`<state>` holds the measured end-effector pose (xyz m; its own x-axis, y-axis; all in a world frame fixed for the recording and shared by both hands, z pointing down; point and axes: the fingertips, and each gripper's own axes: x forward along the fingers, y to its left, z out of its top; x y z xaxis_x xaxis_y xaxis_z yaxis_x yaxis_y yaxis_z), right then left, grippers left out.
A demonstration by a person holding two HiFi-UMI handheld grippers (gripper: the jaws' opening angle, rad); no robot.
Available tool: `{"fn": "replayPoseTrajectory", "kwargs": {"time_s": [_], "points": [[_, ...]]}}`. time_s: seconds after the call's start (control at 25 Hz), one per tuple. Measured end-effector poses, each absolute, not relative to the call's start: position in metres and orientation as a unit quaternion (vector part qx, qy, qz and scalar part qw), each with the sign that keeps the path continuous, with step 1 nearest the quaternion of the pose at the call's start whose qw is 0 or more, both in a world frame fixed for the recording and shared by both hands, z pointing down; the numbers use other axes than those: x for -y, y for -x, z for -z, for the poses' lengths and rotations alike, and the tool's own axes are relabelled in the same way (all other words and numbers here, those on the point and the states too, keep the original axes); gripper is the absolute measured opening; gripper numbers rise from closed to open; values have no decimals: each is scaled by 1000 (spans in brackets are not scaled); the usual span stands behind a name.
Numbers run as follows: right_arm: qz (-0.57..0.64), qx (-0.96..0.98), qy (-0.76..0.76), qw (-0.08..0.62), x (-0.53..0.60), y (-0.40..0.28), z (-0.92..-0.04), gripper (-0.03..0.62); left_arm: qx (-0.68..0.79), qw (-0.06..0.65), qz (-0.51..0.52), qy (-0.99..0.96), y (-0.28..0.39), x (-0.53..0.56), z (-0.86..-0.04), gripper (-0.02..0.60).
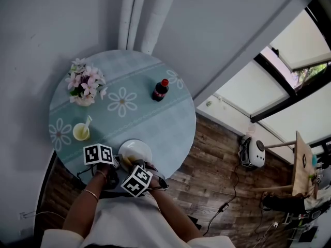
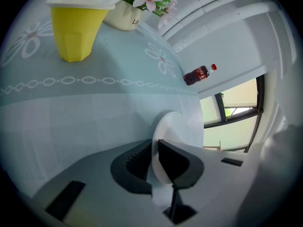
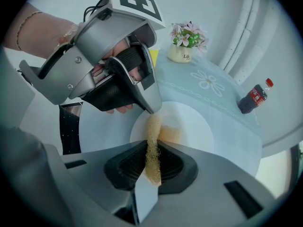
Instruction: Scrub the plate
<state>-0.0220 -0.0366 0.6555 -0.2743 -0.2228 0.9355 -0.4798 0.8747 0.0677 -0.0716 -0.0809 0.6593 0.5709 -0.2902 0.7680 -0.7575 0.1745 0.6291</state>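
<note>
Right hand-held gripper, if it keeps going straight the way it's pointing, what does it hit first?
The right hand-held gripper would first meet the white plate, just beyond the yellow scrub pad it clamps; whether the pad already touches is unclear.

Round table (image 1: 155,125) in pale blue daisy cloth, flowers (image 1: 84,82) far left, bottle (image 1: 160,90) far right, yellow cup (image 1: 81,132) left, white plate (image 1: 139,150) at near edge, left hand-held gripper (image 1: 119,163) at its left rim, right hand-held gripper (image 1: 136,166) over its near side, plank floor (image 1: 207,159) to the right.
</note>
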Motion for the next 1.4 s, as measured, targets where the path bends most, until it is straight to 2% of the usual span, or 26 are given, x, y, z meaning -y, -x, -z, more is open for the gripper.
{"fn": "replayPoseTrajectory", "kwargs": {"time_s": [0.76,1.4], "points": [[-185,785,-282,519,45,-8,-655,63,426,633,-184,-619,71,81,-659,51],[-193,774,-301,522,74,-17,-657,63,422,633,-181,-623,70,80,-658,49]]}}
